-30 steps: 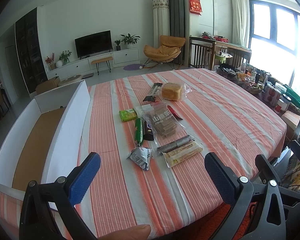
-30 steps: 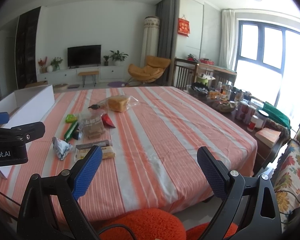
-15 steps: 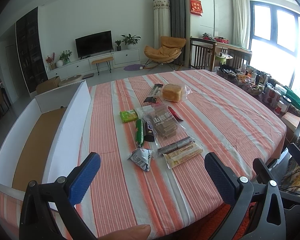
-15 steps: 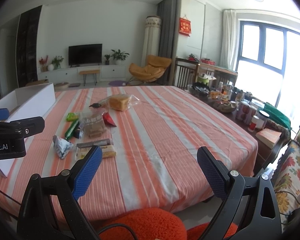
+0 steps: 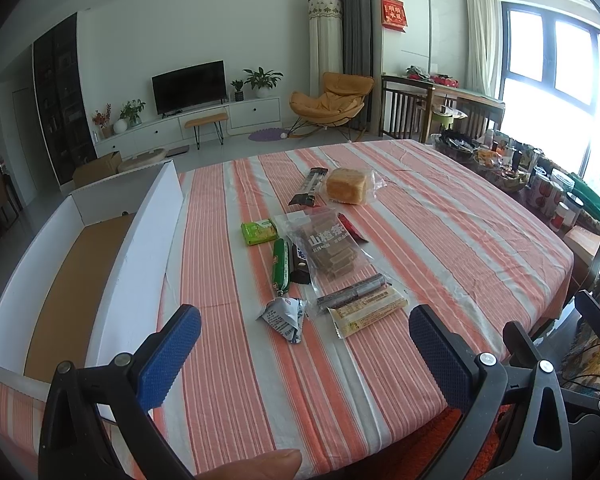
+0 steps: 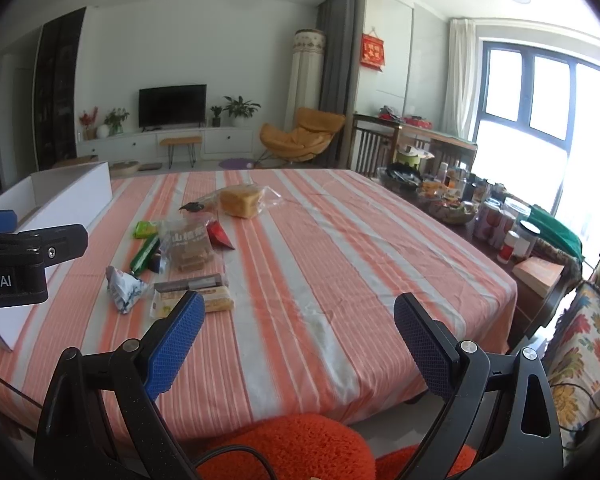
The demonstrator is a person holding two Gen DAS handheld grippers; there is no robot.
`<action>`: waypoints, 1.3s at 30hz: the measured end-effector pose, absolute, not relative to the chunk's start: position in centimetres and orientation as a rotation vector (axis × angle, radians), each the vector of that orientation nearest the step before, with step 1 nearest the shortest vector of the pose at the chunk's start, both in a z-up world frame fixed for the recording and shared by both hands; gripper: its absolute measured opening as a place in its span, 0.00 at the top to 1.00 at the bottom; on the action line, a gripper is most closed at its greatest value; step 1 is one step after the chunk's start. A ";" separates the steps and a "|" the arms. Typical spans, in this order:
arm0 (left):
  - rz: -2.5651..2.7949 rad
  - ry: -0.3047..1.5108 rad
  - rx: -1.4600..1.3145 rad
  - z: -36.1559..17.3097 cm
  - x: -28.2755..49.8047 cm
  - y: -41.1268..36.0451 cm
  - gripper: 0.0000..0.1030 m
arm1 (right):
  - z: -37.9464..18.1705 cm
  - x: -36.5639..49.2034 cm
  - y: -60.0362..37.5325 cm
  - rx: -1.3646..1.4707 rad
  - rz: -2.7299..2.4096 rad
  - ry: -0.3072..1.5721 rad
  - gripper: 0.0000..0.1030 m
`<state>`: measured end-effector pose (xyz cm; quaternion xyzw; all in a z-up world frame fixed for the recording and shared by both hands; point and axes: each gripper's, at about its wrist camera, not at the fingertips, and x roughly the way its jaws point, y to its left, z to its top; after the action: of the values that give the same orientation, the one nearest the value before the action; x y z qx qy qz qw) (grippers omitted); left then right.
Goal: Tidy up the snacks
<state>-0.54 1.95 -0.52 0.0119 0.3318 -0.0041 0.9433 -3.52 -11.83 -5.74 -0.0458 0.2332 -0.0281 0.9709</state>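
table: striped cloth table (image 5: 440,240) spreads out ahead of both my tongs, nothing on the near edge under them

box: long white box (image 5: 140,248) sits off to the left of my left tongs, running away from me alongside the table edge. I'd guess that's where the snacks go

snack pile: all bunched straight ahead of the left tongs, ahead and to the left of the right ones

clear bag: bag of brown bars (image 5: 328,248) in the middle of the pile, long axis pointing away from me

bread: wrapped loaf (image 5: 348,186) at the far end, well out of reach for now

yellow bar: yellow bar (image 5: 368,310) lies crosswise, nearest thing to the left tongs along with the crumpled silver packet (image 5: 284,316)

left tongs: left tongs (image 5: 304,340) wide open, holding nothing

right tongs: right tongs (image 6: 298,328) also wide open and empty, further from the pile, so I reckon left goes first

hard to see: a dark packet is half tucked under the clear bag, can't tell what it is. Near end of the box is cut off by my left tongs
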 end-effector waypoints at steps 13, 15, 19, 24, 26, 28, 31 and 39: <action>-0.007 0.684 0.021 -0.4 -0.4 2.1 0.00 | -5.8 -3.3 -11.8 -0.095 -0.055 0.473 0.05; -0.007 0.683 0.021 -0.4 -0.4 2.0 0.00 | -5.9 -3.3 -11.7 -0.096 -0.052 0.475 0.05; -0.009 0.681 0.016 -0.3 -0.5 2.1 0.00 | -5.9 -3.3 -11.6 -0.095 -0.052 0.472 0.05; -0.004 0.680 -0.002 0.0 -0.6 2.5 0.00 | -6.0 -3.2 -11.8 -0.090 -0.059 0.469 0.05; -0.001 0.682 -0.007 0.1 -0.5 2.6 0.00 | -6.0 -3.2 -11.8 -0.089 -0.057 0.475 0.05; 0.003 0.683 -0.008 0.1 -0.5 2.6 0.00 | -6.0 -3.3 -11.8 -0.093 -0.055 0.477 0.05; 0.007 0.685 -0.013 0.2 -0.4 2.9 0.00 | -5.9 -3.4 -11.6 -0.102 -0.052 0.472 0.05; -0.020 0.743 -0.059 2.4 0.3 4.3 0.00 | -3.9 -2.9 -12.9 -0.058 0.006 0.522 0.05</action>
<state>0.26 4.33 2.44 -0.0287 0.3630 -0.0098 0.9313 -2.91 -12.87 -3.88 -0.0285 0.2582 0.0032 0.9657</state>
